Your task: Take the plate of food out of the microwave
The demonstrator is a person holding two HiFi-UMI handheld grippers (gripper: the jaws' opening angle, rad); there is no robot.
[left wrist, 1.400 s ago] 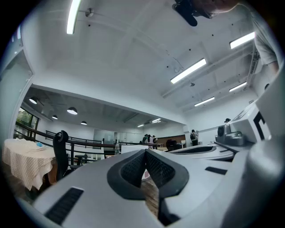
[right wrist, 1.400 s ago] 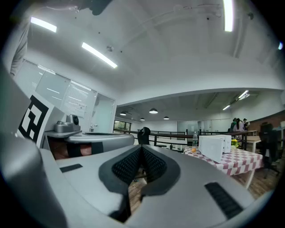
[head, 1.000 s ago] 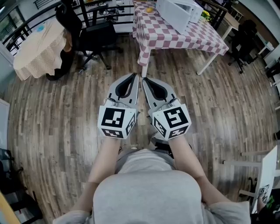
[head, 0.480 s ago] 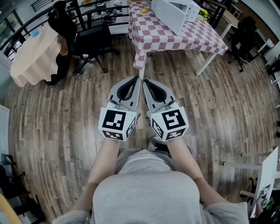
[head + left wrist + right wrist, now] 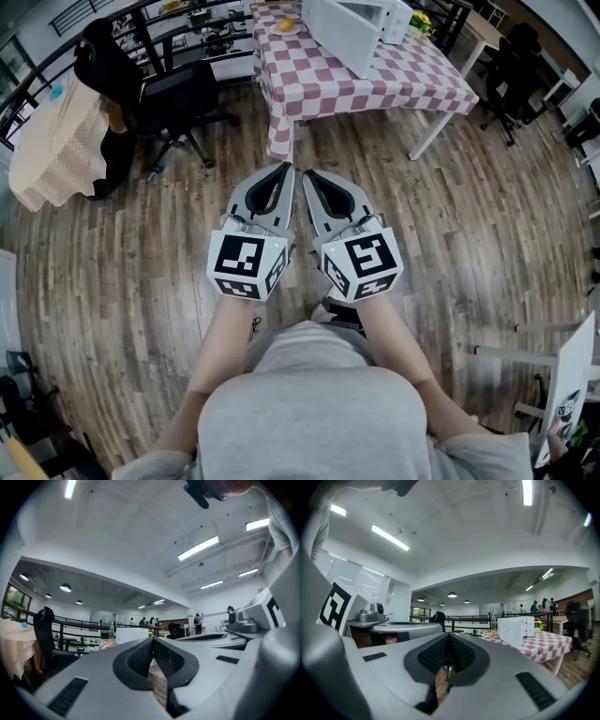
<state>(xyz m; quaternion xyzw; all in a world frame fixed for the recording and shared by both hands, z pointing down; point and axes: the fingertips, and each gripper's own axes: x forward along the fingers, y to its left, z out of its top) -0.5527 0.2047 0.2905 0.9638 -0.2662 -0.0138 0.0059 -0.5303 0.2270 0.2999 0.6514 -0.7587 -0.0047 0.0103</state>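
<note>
A white microwave (image 5: 354, 25) stands on a red-and-white checked table (image 5: 366, 80) at the top of the head view. To its left on the cloth is a small plate with orange food (image 5: 286, 26). Both appear far off in the right gripper view, the microwave (image 5: 514, 631) and the plate (image 5: 491, 634). My left gripper (image 5: 287, 170) and right gripper (image 5: 305, 173) are held side by side at waist height over the wooden floor, well short of the table. Both are shut with nothing between the pads.
A black office chair (image 5: 178, 89) and a round table with a beige cloth (image 5: 56, 141) stand to the left. More dark chairs (image 5: 511, 56) are at the far right. A white stand (image 5: 572, 375) is at the lower right. Yellow flowers (image 5: 422, 19) sit behind the microwave.
The checked table, microwave and chair have slid left and slightly down in the head view. The grippers have kept their pose, still shut side by side.
</note>
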